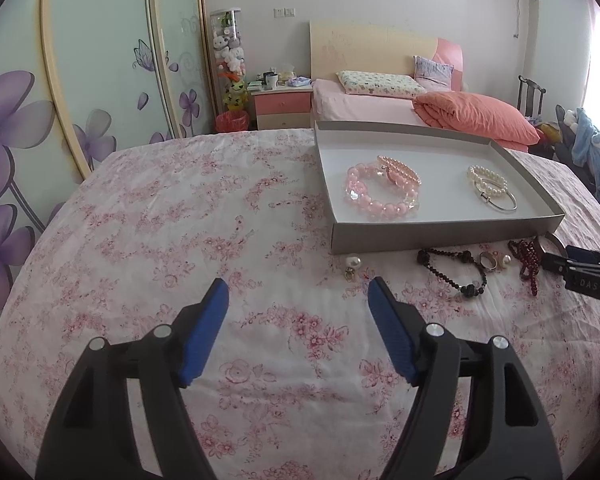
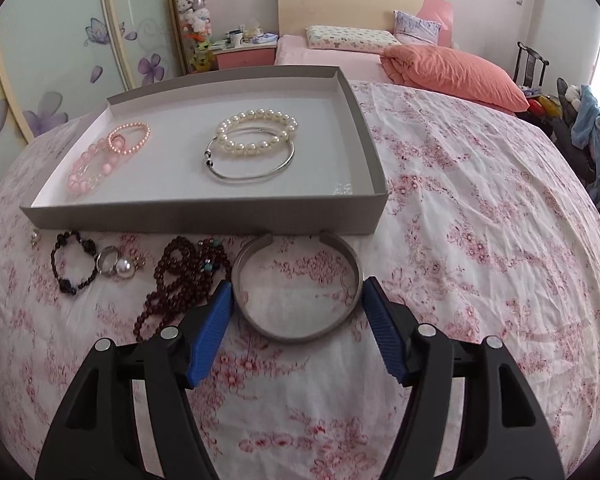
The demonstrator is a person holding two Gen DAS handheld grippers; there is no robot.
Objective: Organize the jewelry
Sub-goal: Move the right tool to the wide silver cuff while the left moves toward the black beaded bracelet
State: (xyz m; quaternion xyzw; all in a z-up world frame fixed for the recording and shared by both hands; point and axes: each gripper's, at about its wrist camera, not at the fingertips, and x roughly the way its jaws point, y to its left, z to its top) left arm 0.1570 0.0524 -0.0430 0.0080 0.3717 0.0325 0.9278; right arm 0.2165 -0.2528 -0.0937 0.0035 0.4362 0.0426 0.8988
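A grey shallow box (image 2: 204, 218) (image 1: 440, 234) holds pink bead bracelets (image 2: 96, 164) (image 1: 376, 196), a white pearl bracelet (image 2: 256, 132) (image 1: 486, 180) and a thin silver bangle (image 2: 252, 172). In front of it on the floral cloth lie a black bead bracelet (image 2: 70, 262) (image 1: 456, 272), a ring (image 2: 107, 265), a pearl earring (image 2: 125, 268), dark red beads (image 2: 180, 276) and a wide silver cuff (image 2: 296, 284). My right gripper (image 2: 296, 296) is open, its fingers on either side of the cuff. My left gripper (image 1: 298, 292) is open and empty, near a pearl earring (image 1: 353, 265).
The floral cloth (image 1: 180, 220) covers the work surface. Behind it stand a pink bed with an orange quilt (image 1: 476, 114), a nightstand (image 1: 282, 106) and wardrobe doors with purple flowers (image 1: 40, 100). A chair with blue clothing (image 2: 592, 132) is at the right.
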